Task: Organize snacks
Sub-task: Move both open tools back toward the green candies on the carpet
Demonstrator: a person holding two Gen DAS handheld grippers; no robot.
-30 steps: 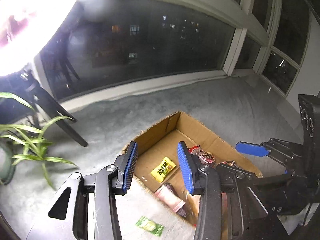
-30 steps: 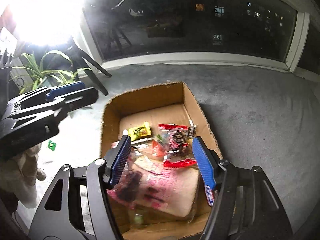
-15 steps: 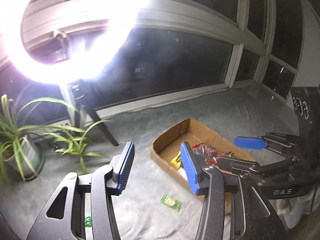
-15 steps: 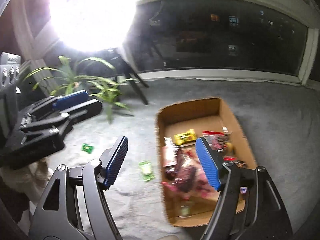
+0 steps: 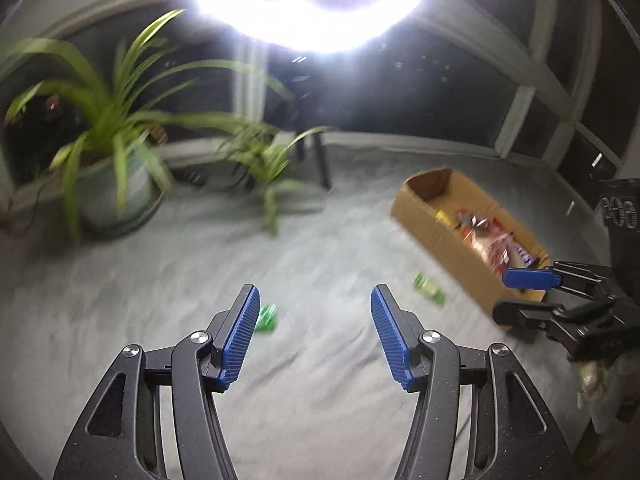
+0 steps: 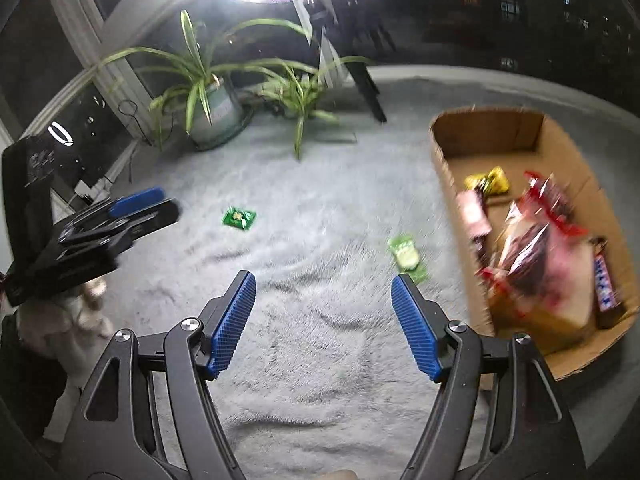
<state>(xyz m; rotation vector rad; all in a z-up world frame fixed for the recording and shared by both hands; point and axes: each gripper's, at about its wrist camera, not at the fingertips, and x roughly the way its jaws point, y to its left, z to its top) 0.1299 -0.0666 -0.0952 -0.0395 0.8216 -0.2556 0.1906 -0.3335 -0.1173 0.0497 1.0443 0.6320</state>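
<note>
A pale grey shaggy carpet (image 6: pixel 320 360) covers the floor and carries everything else. At its far edge, under a glaring ring light (image 5: pixel 306 8), stands a large spider plant in a round pale pot (image 5: pixel 116 192), with a smaller green plant (image 5: pixel 264 160) just beside it.

An open brown cardboard box (image 6: pixel 492 128) lies on the carpet to the right. It holds a heap of snacks — a yellow packet (image 6: pixel 488 182) near its far end, red-and-clear bags (image 6: pixel 536 232) in the middle, and a dark bar with a blue-and-white label (image 6: pixel 606 284) against its right wall.

The left gripper (image 5: pixel 312 336) hovers above the carpet with its blue ribbed fingers (image 5: pixel 240 336) spread wide and nothing between them. The right gripper (image 6: pixel 324 322) is likewise wide open and empty, its fingers (image 6: pixel 416 328) apart over bare carpet.

Two snacks lie loose outside the box: a light green packet (image 6: pixel 407 256) near the box's left wall, just beyond the right gripper's right finger, and a small dark green square packet (image 6: pixel 239 218) well apart from it, to the left — in the left wrist view this one (image 5: pixel 267 317) sits just beside the left finger.
</note>
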